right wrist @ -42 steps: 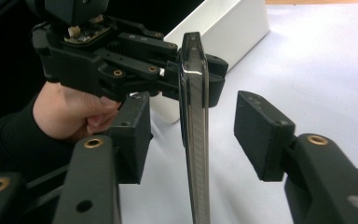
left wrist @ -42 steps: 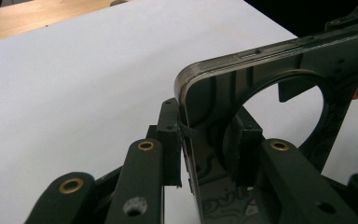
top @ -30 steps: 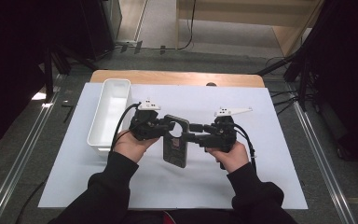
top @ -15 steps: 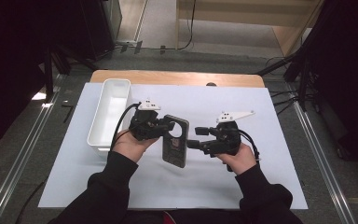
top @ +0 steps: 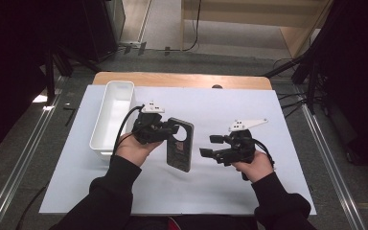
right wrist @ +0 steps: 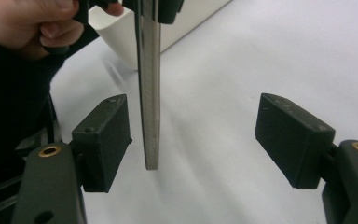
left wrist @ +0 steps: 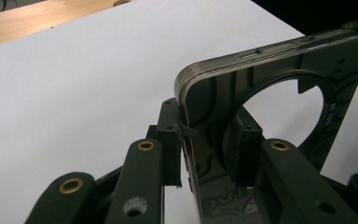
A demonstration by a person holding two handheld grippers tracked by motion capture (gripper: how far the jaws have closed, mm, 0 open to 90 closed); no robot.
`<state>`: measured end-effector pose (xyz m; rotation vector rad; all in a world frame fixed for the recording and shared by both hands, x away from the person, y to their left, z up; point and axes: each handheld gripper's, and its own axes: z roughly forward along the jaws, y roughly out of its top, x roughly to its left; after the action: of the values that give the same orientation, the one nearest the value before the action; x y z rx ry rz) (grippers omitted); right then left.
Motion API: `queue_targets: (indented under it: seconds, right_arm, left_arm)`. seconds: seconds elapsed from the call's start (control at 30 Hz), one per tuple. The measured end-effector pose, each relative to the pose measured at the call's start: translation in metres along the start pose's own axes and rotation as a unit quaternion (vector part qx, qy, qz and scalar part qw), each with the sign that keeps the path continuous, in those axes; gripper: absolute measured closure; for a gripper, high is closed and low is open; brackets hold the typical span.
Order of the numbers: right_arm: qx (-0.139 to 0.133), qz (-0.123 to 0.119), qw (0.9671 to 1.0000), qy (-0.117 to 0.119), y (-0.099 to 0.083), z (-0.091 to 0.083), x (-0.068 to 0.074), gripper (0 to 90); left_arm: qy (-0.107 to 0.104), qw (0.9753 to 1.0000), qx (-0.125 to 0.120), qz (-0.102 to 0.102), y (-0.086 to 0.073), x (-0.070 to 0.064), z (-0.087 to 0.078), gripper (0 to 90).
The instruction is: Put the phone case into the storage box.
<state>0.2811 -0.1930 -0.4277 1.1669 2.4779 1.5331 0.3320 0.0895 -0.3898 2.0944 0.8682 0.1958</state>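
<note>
Phone case held over the bench

Case (top: pixel 180 143), dark with a round hole, sits clamped between the left gripper's (top: pixel 171 129) jaws above the white sheet (top: pixel 268 191). Right of the case, the right gripper (top: pixel 210 146) holds its jaws apart. Left of the case stands a white bin (top: pixel 106 139).

A dark phone case (top: pixel 180 143), flat and rectangular with rounded corners, a large round cut-out near its upper end and a glossy patterned surface, is held above the white sheet (top: pixel 211 191), clear of it. In the right gripper view it hangs edge-on (right wrist: pixel 149 88), thin and nearly upright.
</note>
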Motion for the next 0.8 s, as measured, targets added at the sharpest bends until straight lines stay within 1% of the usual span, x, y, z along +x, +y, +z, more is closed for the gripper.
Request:
queue_targets:
  seconds: [0.23, 0.53, 0.7, 0.8]
  right_arm:
    - [0.017, 0.002, 0.9998, -0.008, -0.011, -0.002, -0.003, 25.3]
    - [0.015, 0.005, 0.9998, -0.015, -0.025, -0.006, -0.005, 25.3]
    - [0.022, 0.008, 0.9996, -0.019, -0.036, -0.007, -0.006, 25.3]
    - [0.023, 0.008, 0.9994, -0.024, -0.042, -0.011, -0.007, 25.3]
  left_arm:
    - [0.001, 1.0, 0.001, 0.0, 0.0, 0.001, -0.001, 70.7]
    - [-0.002, 1.0, 0.002, -0.002, 0.0, 0.002, -0.002, 70.7]
    - [-0.003, 1.0, -0.001, -0.003, 0.001, 0.002, -0.003, 70.7]
    - [-0.006, 0.9999, -0.003, -0.009, 0.001, 0.003, -0.004, 70.7]
